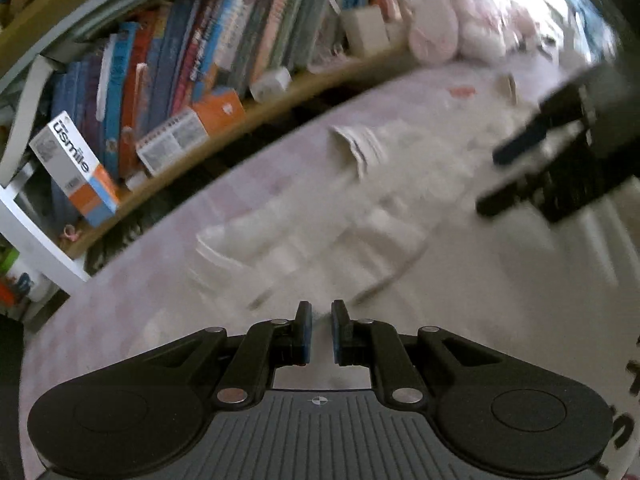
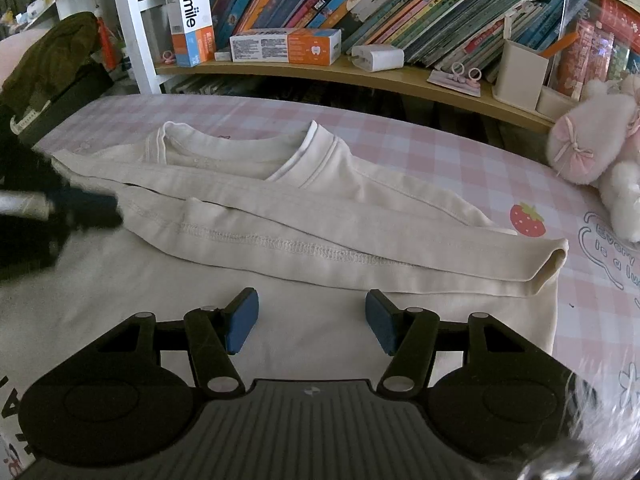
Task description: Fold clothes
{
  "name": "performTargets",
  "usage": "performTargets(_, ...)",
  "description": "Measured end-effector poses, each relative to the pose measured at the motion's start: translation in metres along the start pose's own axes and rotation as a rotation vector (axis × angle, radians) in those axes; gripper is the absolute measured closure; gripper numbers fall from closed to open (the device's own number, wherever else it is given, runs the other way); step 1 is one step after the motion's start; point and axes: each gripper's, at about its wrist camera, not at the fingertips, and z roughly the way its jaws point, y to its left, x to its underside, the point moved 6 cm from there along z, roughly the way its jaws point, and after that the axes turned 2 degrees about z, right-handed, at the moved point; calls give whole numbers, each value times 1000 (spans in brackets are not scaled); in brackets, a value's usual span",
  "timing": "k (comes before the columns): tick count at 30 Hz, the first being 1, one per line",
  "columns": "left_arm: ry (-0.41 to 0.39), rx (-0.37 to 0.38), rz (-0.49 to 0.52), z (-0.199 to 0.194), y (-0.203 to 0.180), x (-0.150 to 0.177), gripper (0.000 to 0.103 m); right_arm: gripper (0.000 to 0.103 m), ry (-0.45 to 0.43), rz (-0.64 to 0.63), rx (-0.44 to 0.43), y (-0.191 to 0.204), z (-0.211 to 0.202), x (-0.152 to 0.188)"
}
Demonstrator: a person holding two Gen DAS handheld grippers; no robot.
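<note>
A cream long-sleeved shirt [image 2: 280,216] lies flat on a pink checked sheet [image 2: 480,168], collar toward the bookshelf. One sleeve is folded across its chest, with the cuff [image 2: 556,260] at the right. My right gripper [image 2: 312,320] hovers open just above the shirt's body, with nothing between its blue pads. My left gripper [image 1: 321,330] has its jaws nearly together with a thin gap, and no cloth clearly shows between them. In the right wrist view the left gripper [image 2: 84,206] is a dark blur at the shirt's left shoulder. The shirt [image 1: 320,208] is blurred in the left wrist view.
A wooden shelf [image 2: 360,74] packed with books and boxes runs along the far side of the bed. A pink plush toy [image 2: 596,144] sits at the right. A dark green garment [image 2: 52,56] lies at the far left. The right gripper [image 1: 532,172] appears at the right of the left wrist view.
</note>
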Motion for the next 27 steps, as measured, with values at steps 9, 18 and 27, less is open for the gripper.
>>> performTargets(9,-38,-57,32,-4,5,0,90,50,-127,-181,91,8,-11,-27)
performTargets(18,20,-166,287,28,36,6,89,53,-53,-704,166,36,27,-29)
performTargets(27,-27,-161,492,18,31,6,47,53,-44,-911,250,41,30,-22)
